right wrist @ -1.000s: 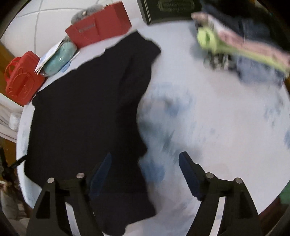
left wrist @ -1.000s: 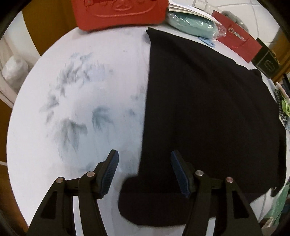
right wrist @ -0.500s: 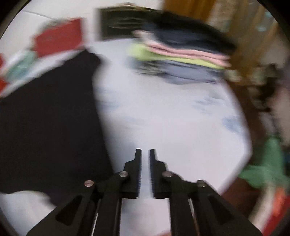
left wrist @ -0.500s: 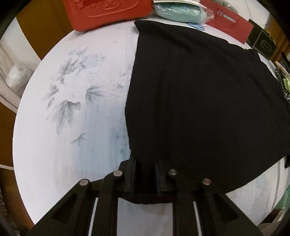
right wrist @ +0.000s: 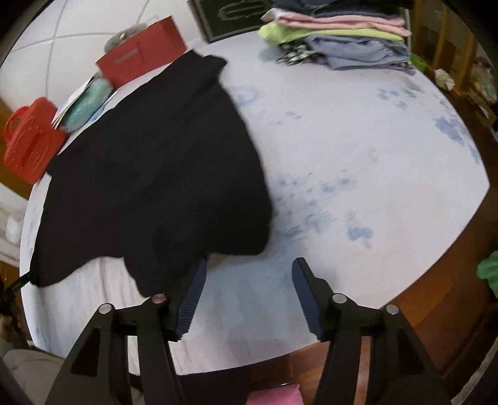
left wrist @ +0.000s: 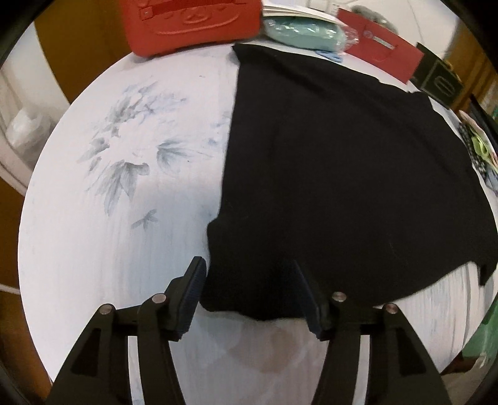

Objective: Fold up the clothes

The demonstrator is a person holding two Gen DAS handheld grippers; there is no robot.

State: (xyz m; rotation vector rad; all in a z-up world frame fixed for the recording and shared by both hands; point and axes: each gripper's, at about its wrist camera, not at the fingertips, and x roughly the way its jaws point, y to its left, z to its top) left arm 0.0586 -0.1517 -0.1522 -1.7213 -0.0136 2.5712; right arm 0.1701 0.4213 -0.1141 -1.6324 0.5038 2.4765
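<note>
A black garment [left wrist: 342, 162] lies spread on the round white table [left wrist: 93, 249], folded over along its left side. My left gripper [left wrist: 249, 289] is open, with the garment's near edge lying between its fingers. In the right wrist view the garment [right wrist: 155, 174] covers the left half of the table. My right gripper [right wrist: 249, 293] is open and empty just off the garment's near right corner, above the bare tabletop [right wrist: 358, 155].
A red bag [left wrist: 193, 25], a teal packet [left wrist: 305, 31], a red paper bag [left wrist: 382, 56] and a dark box [left wrist: 435, 84] line the far edge. A stack of folded clothes [right wrist: 342, 37] sits at the far right. Wooden floor lies beyond the table's rim.
Both grippers were shut half a second ago and are open now. The left one has let go of the garment's edge, which now lies on the table.
</note>
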